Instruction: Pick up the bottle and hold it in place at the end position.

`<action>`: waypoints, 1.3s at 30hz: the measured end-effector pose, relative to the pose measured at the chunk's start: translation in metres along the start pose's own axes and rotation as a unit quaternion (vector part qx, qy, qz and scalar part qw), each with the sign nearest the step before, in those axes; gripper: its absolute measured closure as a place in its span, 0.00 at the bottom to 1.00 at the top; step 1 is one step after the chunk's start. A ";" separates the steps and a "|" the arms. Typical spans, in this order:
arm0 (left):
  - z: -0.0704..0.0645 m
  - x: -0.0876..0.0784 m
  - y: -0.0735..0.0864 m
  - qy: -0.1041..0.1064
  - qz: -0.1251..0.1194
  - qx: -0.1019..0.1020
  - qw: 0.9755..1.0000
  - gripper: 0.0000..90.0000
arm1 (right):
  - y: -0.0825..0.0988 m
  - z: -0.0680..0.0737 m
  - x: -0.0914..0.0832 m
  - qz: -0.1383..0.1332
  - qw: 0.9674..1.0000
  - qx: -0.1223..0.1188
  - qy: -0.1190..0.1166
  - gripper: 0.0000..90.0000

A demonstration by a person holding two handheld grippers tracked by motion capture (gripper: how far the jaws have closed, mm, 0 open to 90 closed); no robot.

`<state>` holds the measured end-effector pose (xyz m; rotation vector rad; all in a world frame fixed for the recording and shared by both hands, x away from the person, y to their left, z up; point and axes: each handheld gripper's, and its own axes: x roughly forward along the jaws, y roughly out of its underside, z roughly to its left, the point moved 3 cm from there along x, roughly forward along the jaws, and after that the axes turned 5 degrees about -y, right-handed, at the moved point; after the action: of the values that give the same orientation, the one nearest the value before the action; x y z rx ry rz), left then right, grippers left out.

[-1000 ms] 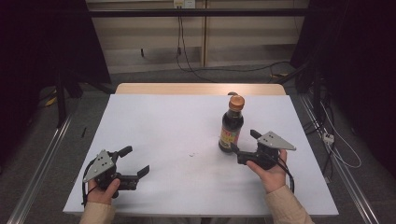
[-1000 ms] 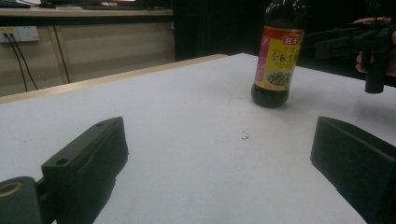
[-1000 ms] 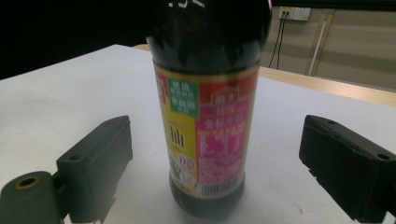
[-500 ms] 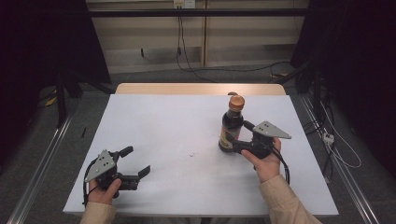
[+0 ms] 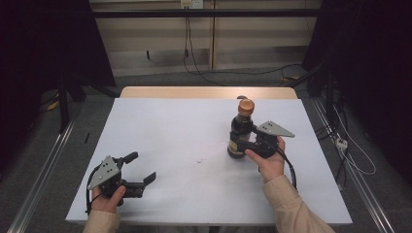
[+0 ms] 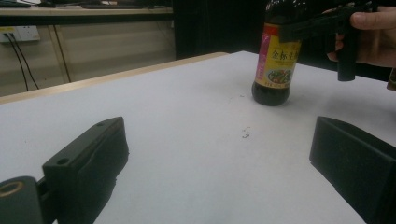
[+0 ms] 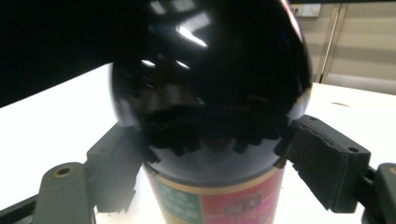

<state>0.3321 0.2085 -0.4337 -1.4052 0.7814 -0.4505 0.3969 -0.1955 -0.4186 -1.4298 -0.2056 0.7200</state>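
while my right gripper (image 5: 243, 144) has just been closing its jaws around the soy sauce bottle (image 5: 240, 132), which stands upright right of centre on the white table (image 5: 184, 141), i judge the grasp step in hand — pads look pressed to the dark glass at the label's top. left gripper (image 5: 141, 171) rests open near the front-left edge. next: confirm the squeeze, then lift straight — no tilting.

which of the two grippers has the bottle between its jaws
The right gripper: its jaws have just been closing around the dark sauce bottle. The left gripper sits open near the table's front edge, nothing between its jaws.
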 end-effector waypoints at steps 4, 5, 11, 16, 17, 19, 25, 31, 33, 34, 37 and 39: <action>0.000 0.000 0.000 0.000 -0.001 0.000 1.000 0.04 | 0.000 0.001 0.001 0.000 1.000 0.002 -0.011 0.29; 0.000 0.000 0.000 -0.001 -0.001 0.001 1.000 0.04 | 0.000 0.001 0.001 0.001 1.000 -0.001 -0.013 0.30; -0.001 0.000 -0.001 0.000 -0.001 0.003 1.000 0.05 | -0.001 0.002 0.001 0.005 1.000 -0.023 -0.011 0.32; 0.000 0.001 -0.001 -0.002 -0.001 0.005 1.000 0.05 | -0.001 0.004 0.001 0.001 0.999 -0.032 -0.006 0.34; 0.000 0.001 -0.001 -0.003 -0.002 0.005 1.000 0.05 | -0.001 0.004 0.001 0.001 0.999 -0.032 -0.006 0.34; 0.000 0.001 -0.001 -0.001 -0.002 0.005 1.000 0.05 | -0.002 0.004 0.002 0.001 0.999 -0.036 -0.004 0.34; 0.000 0.001 -0.001 -0.001 -0.003 0.003 1.000 0.05 | -0.003 0.005 0.004 0.001 0.999 -0.043 0.000 0.34; 0.000 0.001 -0.001 0.000 -0.002 0.005 1.000 0.05 | -0.005 0.007 0.007 0.000 0.999 -0.053 0.002 0.34; -0.001 0.002 -0.001 0.001 -0.003 0.001 1.000 0.05 | -0.005 0.007 0.008 0.000 0.999 -0.048 -0.001 0.34; -0.001 0.002 -0.001 0.000 -0.002 0.005 1.000 0.05 | -0.005 0.007 0.008 0.000 0.999 -0.048 -0.001 0.34; -0.001 0.003 -0.001 0.003 -0.001 0.008 1.000 0.05 | -0.007 0.011 0.011 0.001 0.998 -0.054 -0.008 0.35; -0.002 0.003 -0.001 0.005 0.000 0.006 1.000 0.05 | -0.010 0.014 0.013 -0.003 0.998 -0.055 -0.012 0.35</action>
<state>0.3327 0.2049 -0.4331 -1.3935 0.7850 -0.4620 0.4027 -0.1764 -0.4109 -1.5254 -0.2724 0.7310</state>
